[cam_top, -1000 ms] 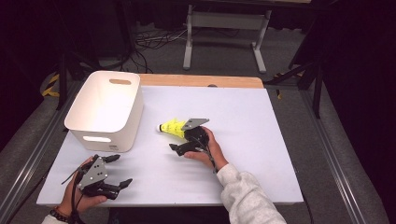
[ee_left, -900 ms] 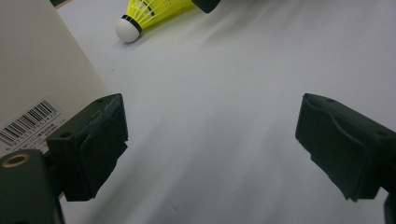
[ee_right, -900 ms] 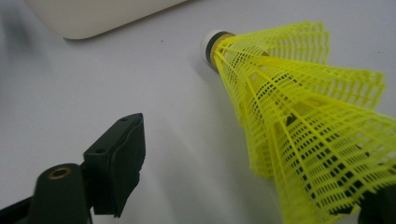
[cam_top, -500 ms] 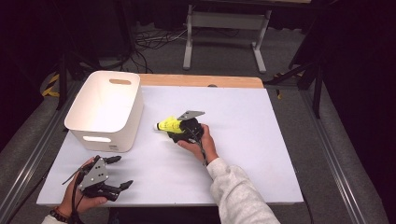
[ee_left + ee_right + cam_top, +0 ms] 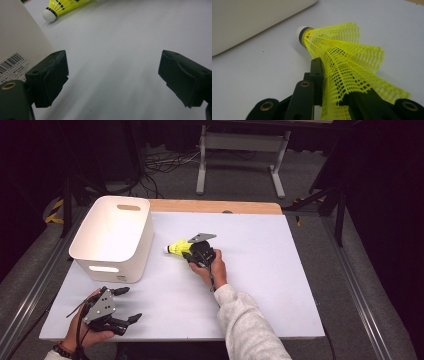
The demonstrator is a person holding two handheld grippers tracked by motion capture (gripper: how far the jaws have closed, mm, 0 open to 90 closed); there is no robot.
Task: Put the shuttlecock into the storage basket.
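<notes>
Pinching the mesh skirt of the yellow shuttlecock [image 5: 347, 65], the right gripper [image 5: 196, 254] holds it near the table's [image 5: 280, 270] middle, cork toward the white bin [image 5: 112, 237]. Down at the near left corner, the left gripper [image 5: 125, 305] sits with jaws spread wide, holding nothing.

White table [image 5: 260, 285] bearing 1 white bin [image 5: 112, 237] with 2 handle slots; grey metal stand [image 5: 240, 150] on floor beyond the table.
</notes>
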